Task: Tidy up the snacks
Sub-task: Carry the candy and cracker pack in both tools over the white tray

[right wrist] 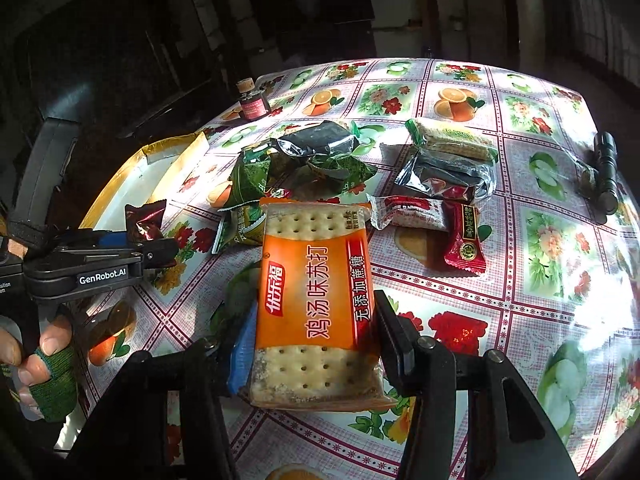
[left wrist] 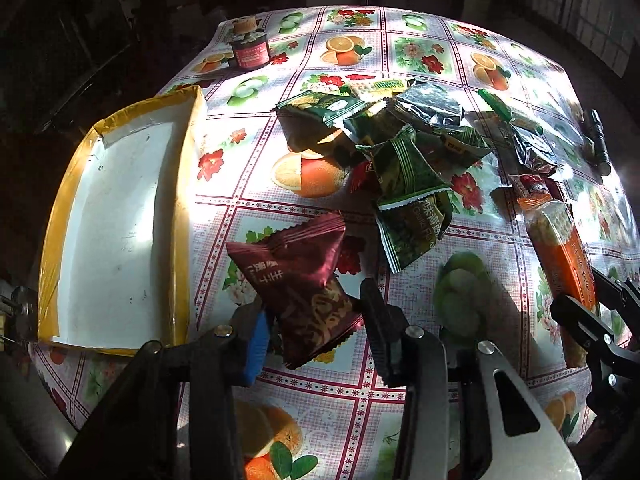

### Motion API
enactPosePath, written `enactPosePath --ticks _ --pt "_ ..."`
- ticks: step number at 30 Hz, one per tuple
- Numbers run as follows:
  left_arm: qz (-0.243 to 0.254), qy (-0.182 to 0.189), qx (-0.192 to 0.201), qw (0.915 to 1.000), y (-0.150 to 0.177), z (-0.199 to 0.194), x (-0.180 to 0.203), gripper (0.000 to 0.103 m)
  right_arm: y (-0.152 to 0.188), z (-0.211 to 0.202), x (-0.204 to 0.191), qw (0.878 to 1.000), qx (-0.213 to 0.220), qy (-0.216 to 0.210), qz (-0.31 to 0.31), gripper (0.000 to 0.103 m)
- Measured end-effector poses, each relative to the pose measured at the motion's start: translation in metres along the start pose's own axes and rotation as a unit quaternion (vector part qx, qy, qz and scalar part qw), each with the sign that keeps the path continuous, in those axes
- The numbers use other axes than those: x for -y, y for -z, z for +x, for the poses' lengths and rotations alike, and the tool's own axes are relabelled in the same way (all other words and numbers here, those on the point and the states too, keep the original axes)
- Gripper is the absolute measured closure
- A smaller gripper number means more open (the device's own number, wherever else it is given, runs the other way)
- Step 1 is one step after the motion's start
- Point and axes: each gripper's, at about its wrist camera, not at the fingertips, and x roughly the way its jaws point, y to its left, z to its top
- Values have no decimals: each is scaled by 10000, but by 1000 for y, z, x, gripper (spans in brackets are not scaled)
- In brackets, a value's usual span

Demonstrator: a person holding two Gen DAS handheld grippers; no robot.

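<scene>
My left gripper (left wrist: pixel 316 320) is shut on a dark red snack packet (left wrist: pixel 298 276), held just above the tablecloth beside the white tray with a yellow rim (left wrist: pixel 120 216). It also shows in the right wrist view (right wrist: pixel 160 246) with the packet (right wrist: pixel 145 220). My right gripper (right wrist: pixel 316 336) is shut on an orange cracker pack (right wrist: pixel 316 300), held above the table; the pack also shows in the left wrist view (left wrist: pixel 560 248). A pile of green snack packets (left wrist: pixel 400 152) lies mid-table.
A small jar with a cork lid (left wrist: pixel 249 46) stands at the far left of the table. A black flashlight (right wrist: pixel 606 172) lies at the right edge. Silver, red and cracker packets (right wrist: pixel 448 176) lie right of the green pile.
</scene>
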Motion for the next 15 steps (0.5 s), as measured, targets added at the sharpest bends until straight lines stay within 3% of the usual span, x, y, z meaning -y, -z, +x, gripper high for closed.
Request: enactPosePath --ticks 15 --pt "-253 -156 310 9991 8 -28 -29 59 -6 -7 -35 9991 160 -304 -266 50"
